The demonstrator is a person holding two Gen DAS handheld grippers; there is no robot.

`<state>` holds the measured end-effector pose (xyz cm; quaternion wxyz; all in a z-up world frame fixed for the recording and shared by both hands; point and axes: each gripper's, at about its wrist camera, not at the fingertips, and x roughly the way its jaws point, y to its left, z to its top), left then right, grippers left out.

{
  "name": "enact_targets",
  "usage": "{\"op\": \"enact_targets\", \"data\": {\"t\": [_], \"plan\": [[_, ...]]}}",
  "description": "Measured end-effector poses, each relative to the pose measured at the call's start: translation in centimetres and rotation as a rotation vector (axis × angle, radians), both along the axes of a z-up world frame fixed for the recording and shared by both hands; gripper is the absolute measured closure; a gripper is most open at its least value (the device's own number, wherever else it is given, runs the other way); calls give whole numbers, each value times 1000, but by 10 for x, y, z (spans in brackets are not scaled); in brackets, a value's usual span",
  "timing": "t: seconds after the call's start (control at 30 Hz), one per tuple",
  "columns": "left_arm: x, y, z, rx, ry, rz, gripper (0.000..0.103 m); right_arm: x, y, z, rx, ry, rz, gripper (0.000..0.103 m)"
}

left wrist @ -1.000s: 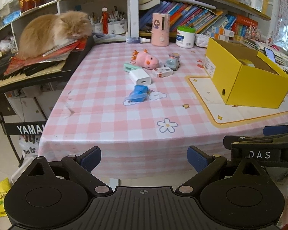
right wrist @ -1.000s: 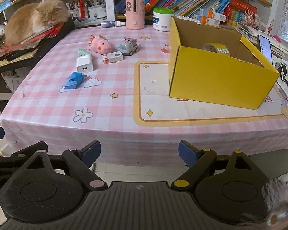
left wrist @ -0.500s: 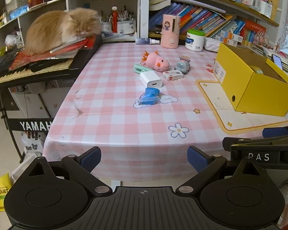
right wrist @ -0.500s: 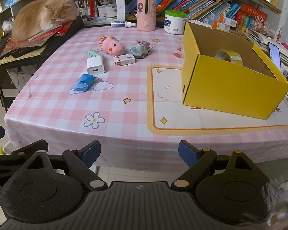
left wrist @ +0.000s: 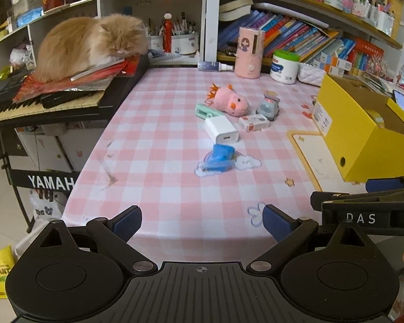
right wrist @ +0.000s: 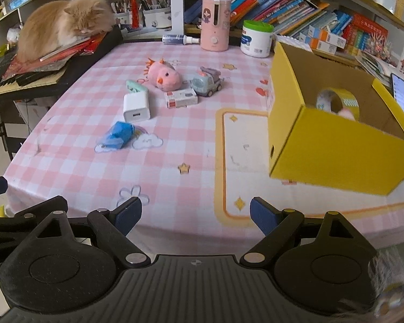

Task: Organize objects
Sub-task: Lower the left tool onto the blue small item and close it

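Observation:
On the pink checked tablecloth (left wrist: 159,140) lie a blue packet (left wrist: 220,156), a white charger (left wrist: 221,132), a mint case (left wrist: 205,111), a pink plush bird (left wrist: 231,103), a small red-and-white box (left wrist: 254,122) and a toy truck (left wrist: 268,107). The same items show in the right wrist view, from the packet (right wrist: 118,135) to the bird (right wrist: 165,76). An open yellow box (right wrist: 336,140) at the right holds a tape roll (right wrist: 336,102). My left gripper (left wrist: 202,223) and right gripper (right wrist: 196,215) are open and empty, at the table's near edge.
An orange cat (left wrist: 89,43) sleeps on papers on a keyboard (left wrist: 43,105) left of the table. A pink dispenser (left wrist: 249,52), a white tub (left wrist: 285,66) and a spray bottle (left wrist: 215,66) stand at the back edge before bookshelves. A phone (right wrist: 399,91) lies behind the box.
Both grippers have moved forward toward the table and a little up; the objects and the yellow box look nearer. Both stay open. Nothing on the table has moved.

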<state>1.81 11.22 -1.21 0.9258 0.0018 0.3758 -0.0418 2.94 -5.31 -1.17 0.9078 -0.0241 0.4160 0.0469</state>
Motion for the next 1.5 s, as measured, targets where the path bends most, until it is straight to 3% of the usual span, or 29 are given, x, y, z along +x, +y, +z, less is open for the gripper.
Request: {"op": "enact_targets", "data": {"t": [0.43,1.5], "plan": [[43,-5,-1,-3,9,48,5,53,2,8,-9,-46,49,17],[100,-30,-14,18,65,69,7,135,-6,-3,21,-13,127,17]]}}
